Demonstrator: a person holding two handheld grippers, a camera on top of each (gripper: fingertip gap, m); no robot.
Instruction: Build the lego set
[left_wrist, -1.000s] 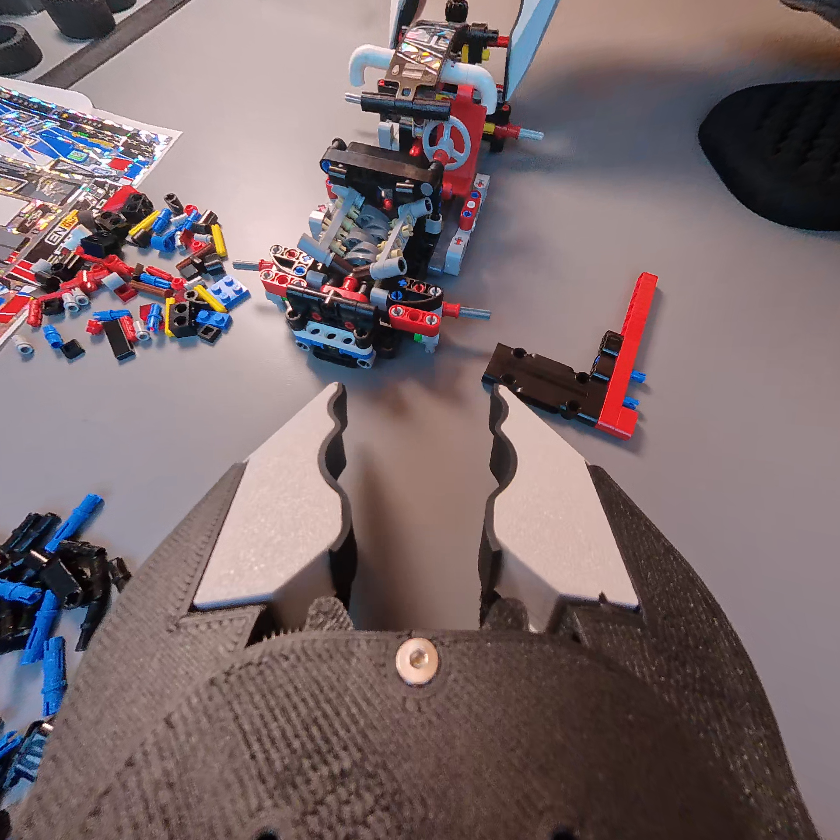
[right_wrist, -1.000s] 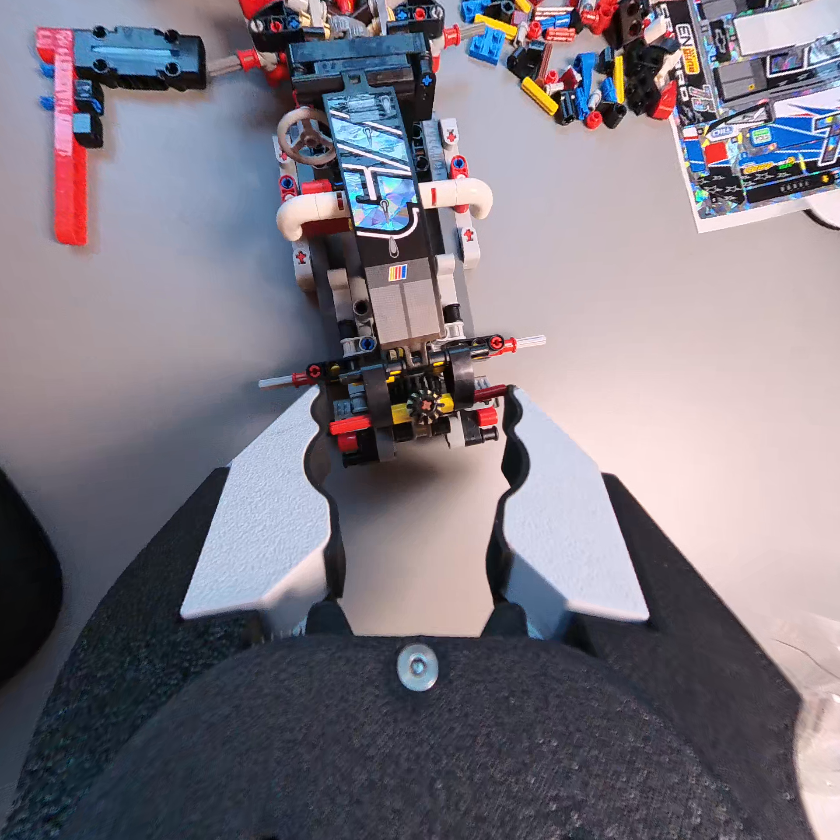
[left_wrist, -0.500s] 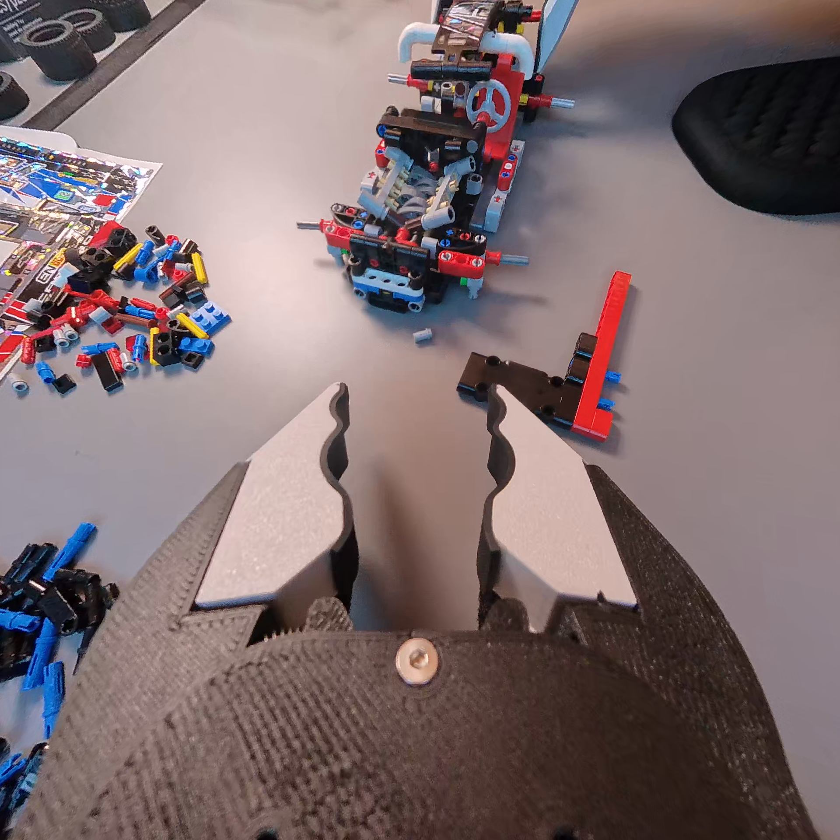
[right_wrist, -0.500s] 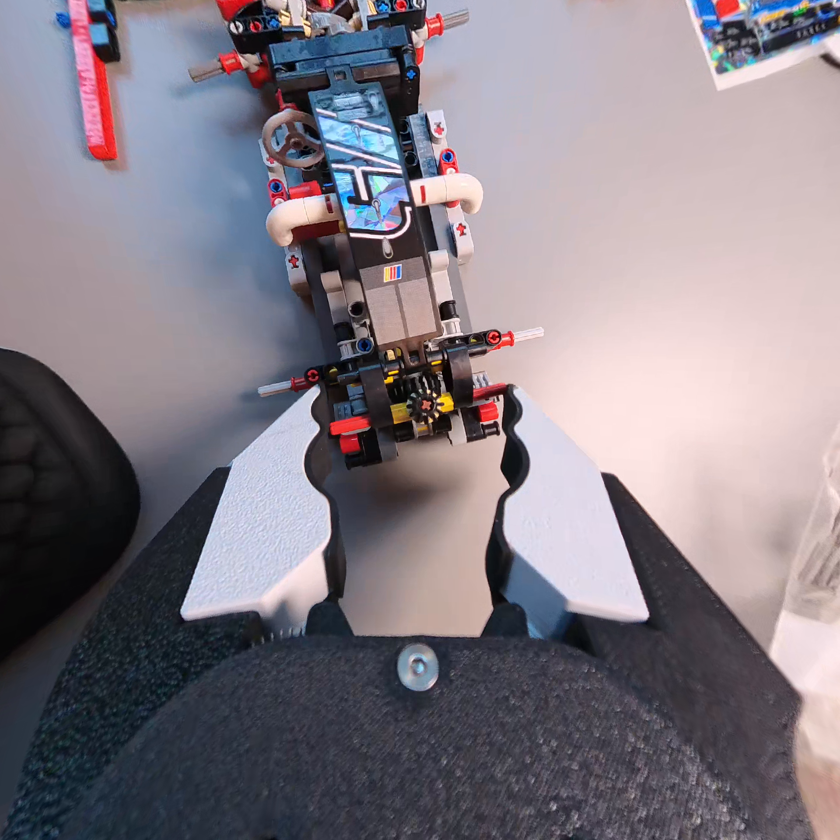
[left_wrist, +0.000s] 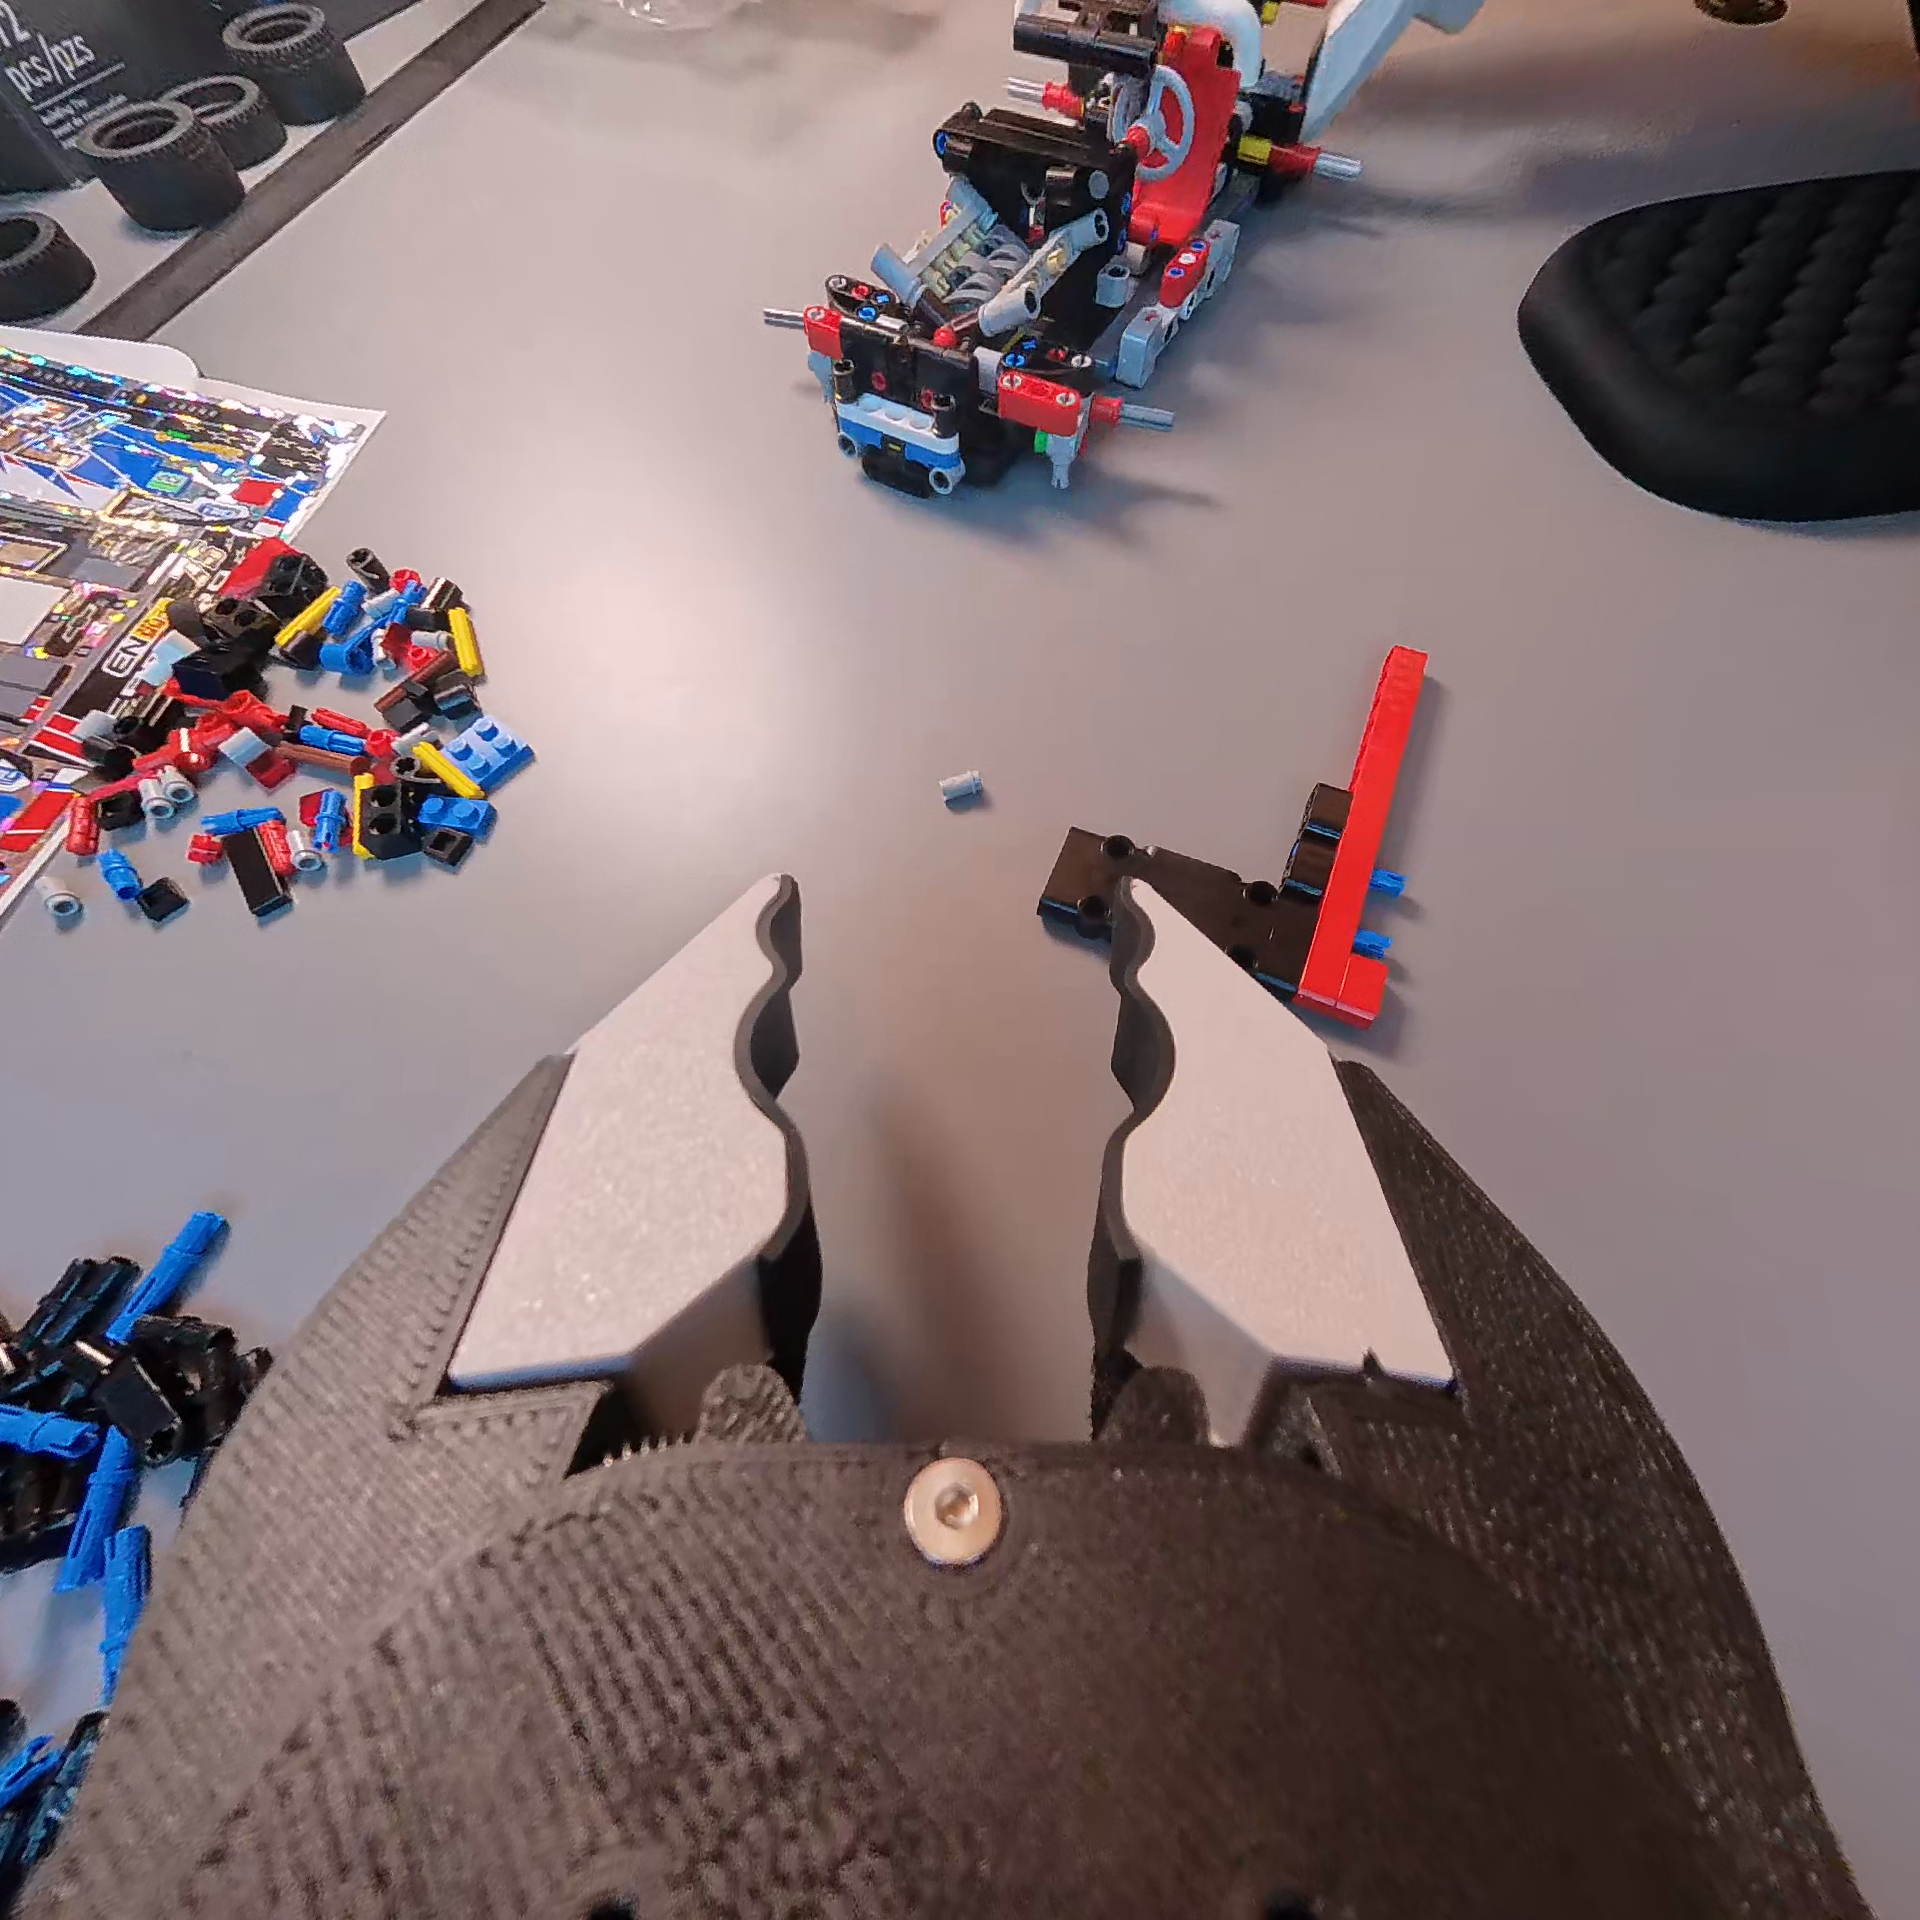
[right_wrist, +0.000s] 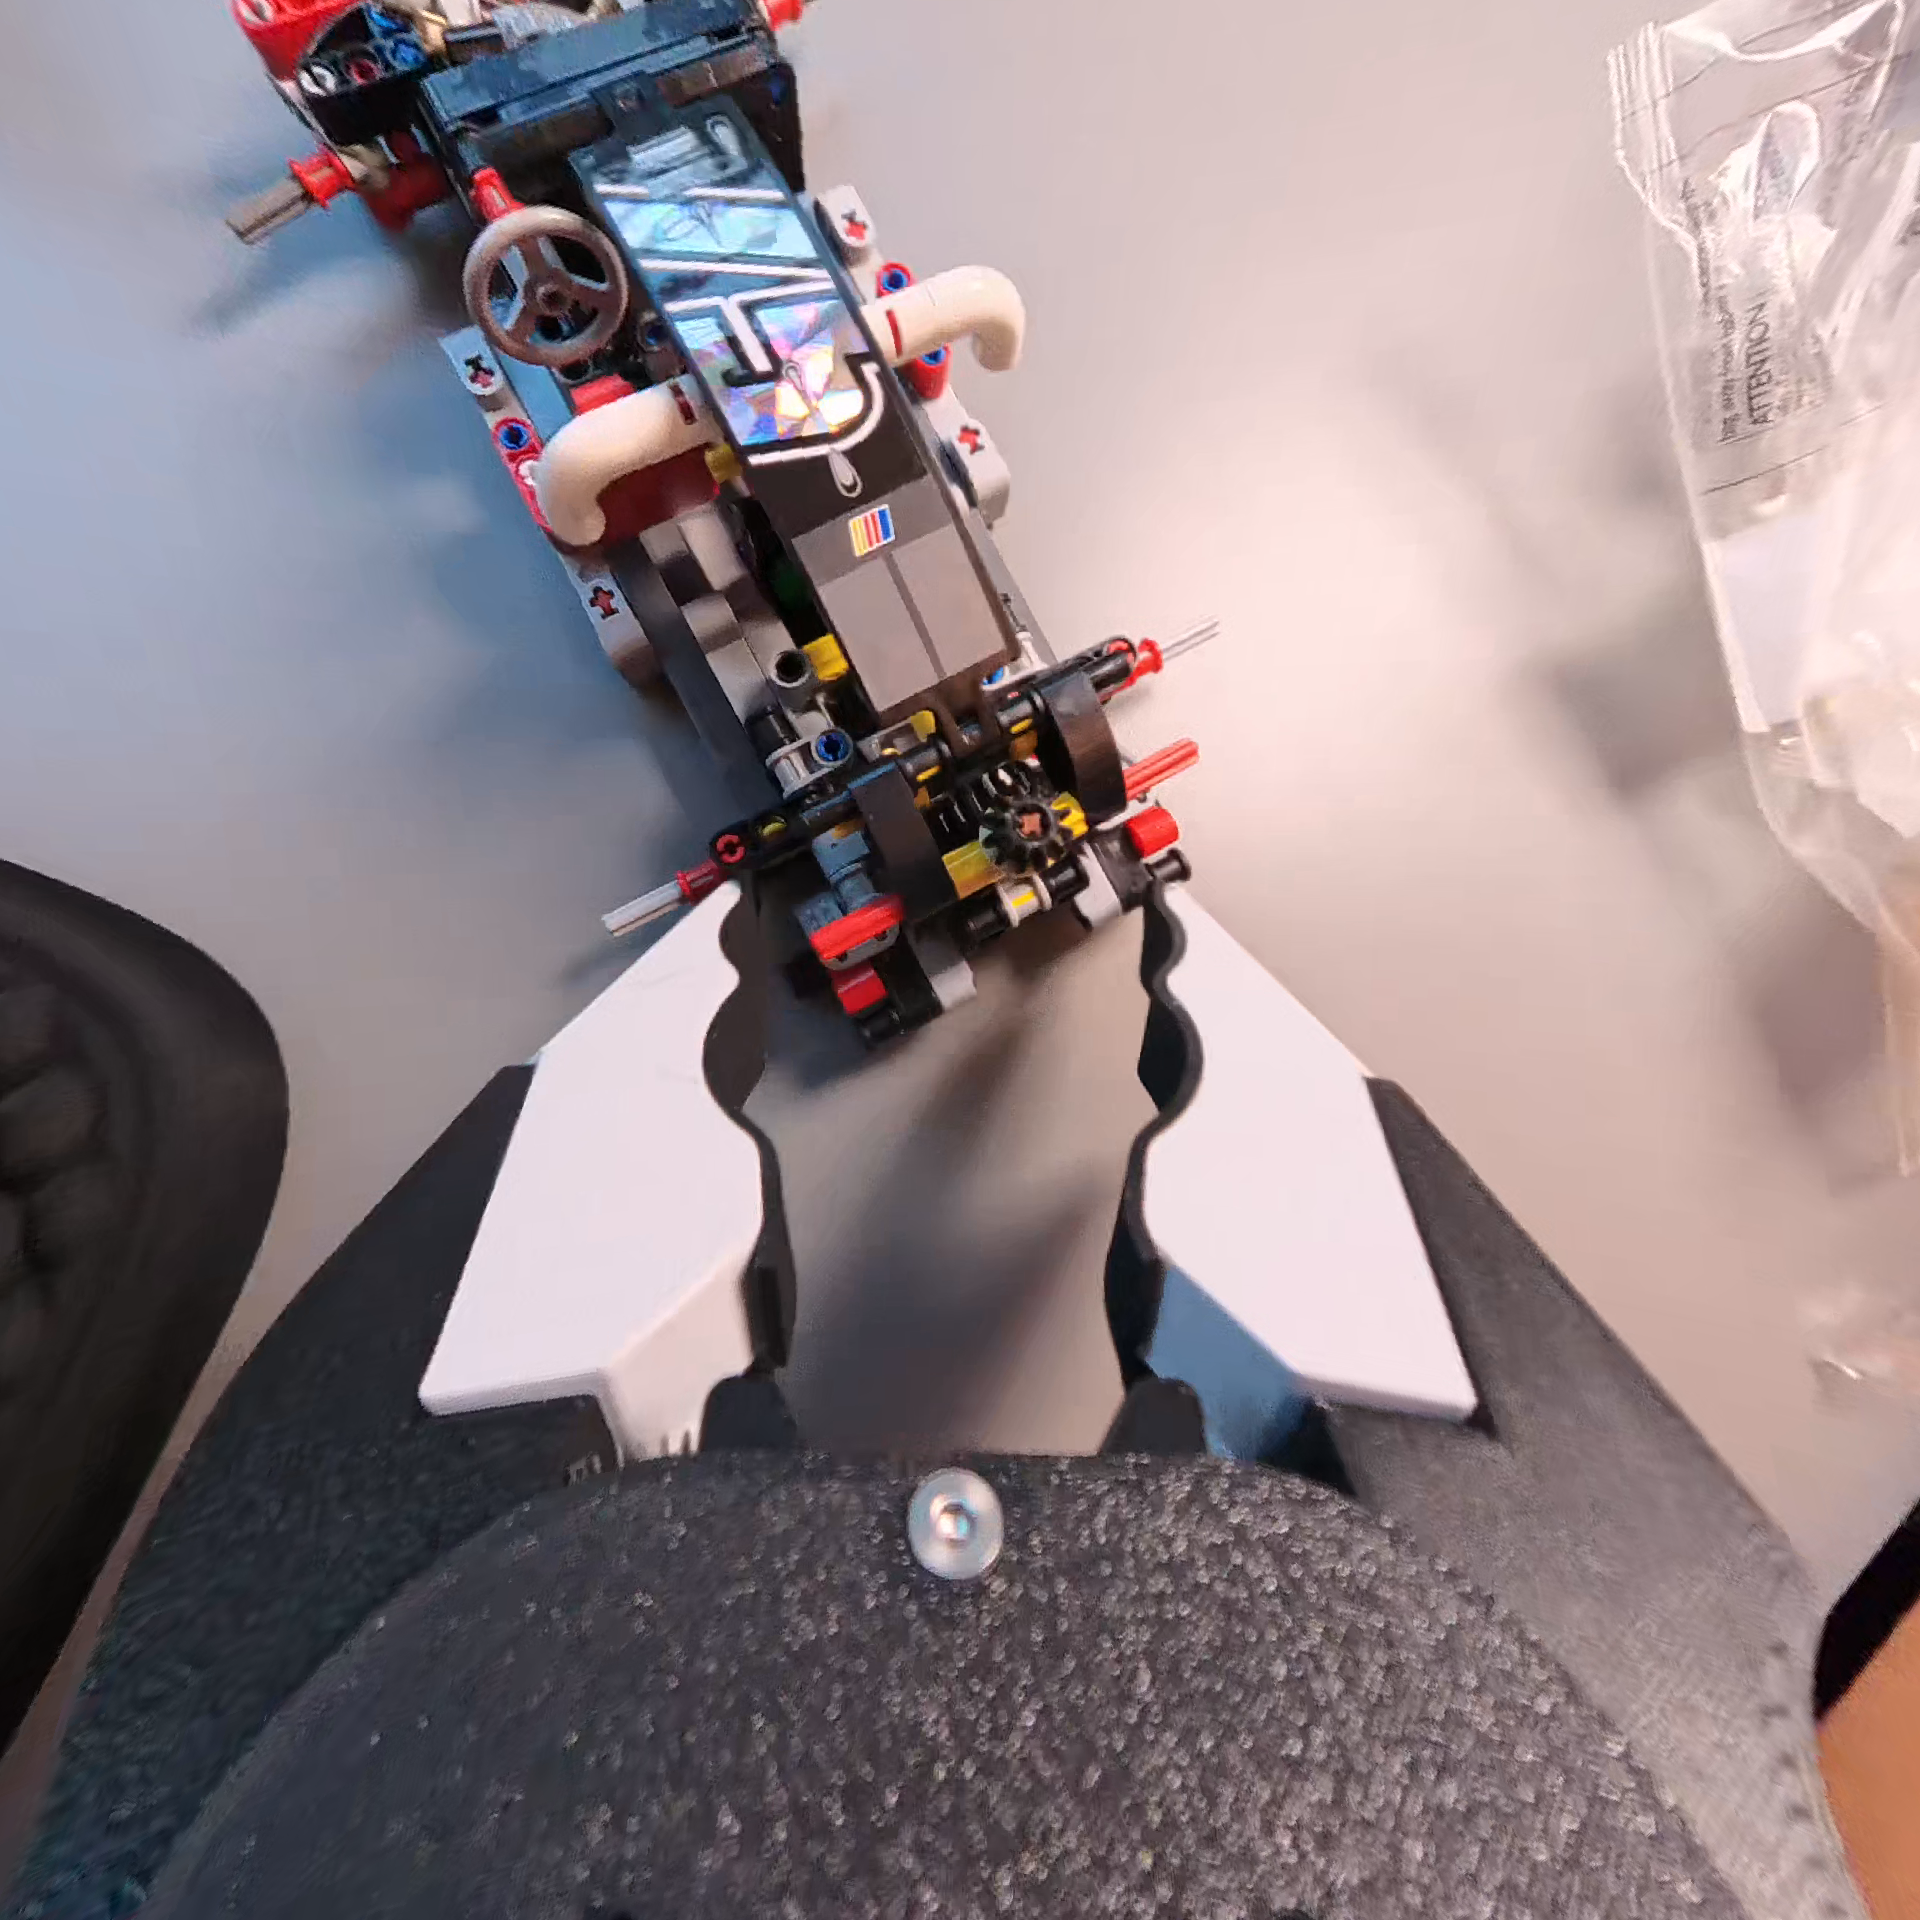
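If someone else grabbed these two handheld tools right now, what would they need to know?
Left tool: open, empty, hovering over the table.
Right tool: its fingers flank the rear end of the car chassis; whether they actually pinch it, I cannot tell.
Parts: a black-and-red L-shaped subassembly lies just ahead of the left tool, a tiny grey connector lies loose nearby, and a mixed parts pile sits to the left, with tyres at the far left.
Done: chassis with steering wheel and engine.
Left: attach the subassembly, wheels and remaining parts.
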